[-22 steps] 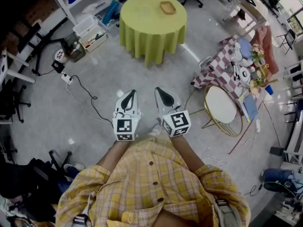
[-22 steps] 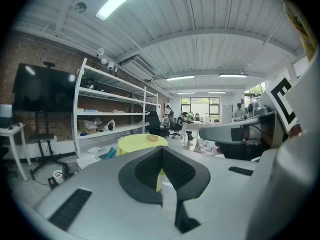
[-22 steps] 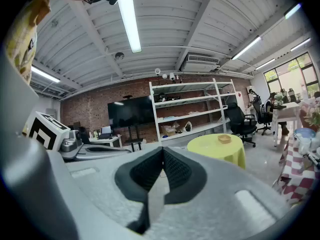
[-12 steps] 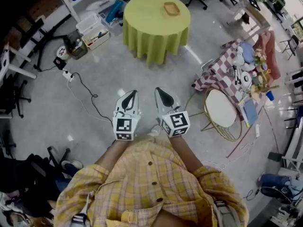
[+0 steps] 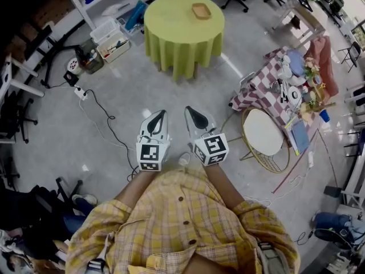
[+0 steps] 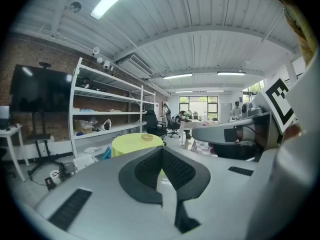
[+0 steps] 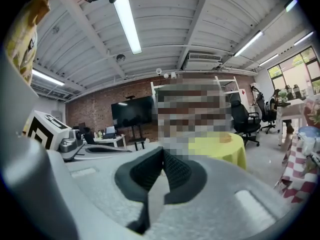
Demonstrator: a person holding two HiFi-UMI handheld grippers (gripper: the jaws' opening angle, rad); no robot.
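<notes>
I hold both grippers side by side at waist height over the grey floor, pointing forward. My left gripper (image 5: 158, 116) is shut with nothing between its jaws; in the left gripper view the black pads (image 6: 150, 166) meet in a closed point. My right gripper (image 5: 190, 112) is shut and empty too, its pads (image 7: 175, 168) pressed together. Ahead of both stands a round table with a yellow-green cloth (image 5: 182, 24), some distance off, carrying a small wooden tray (image 5: 200, 11). The same table (image 6: 132, 143) shows just beyond the left jaws and the table (image 7: 225, 148) to the right of the right jaws.
A checked-cloth table (image 5: 263, 83) crowded with dishes stands at the right, beside a round gold-framed stand (image 5: 263, 131). A power strip and cable (image 5: 80, 93) lie on the floor at the left. Storage boxes (image 5: 111, 39) and white shelving (image 6: 100, 114) line the far left.
Both grippers stay shut and side by side. The views have swayed slightly, and the yellow-green table has shifted a little in them.
</notes>
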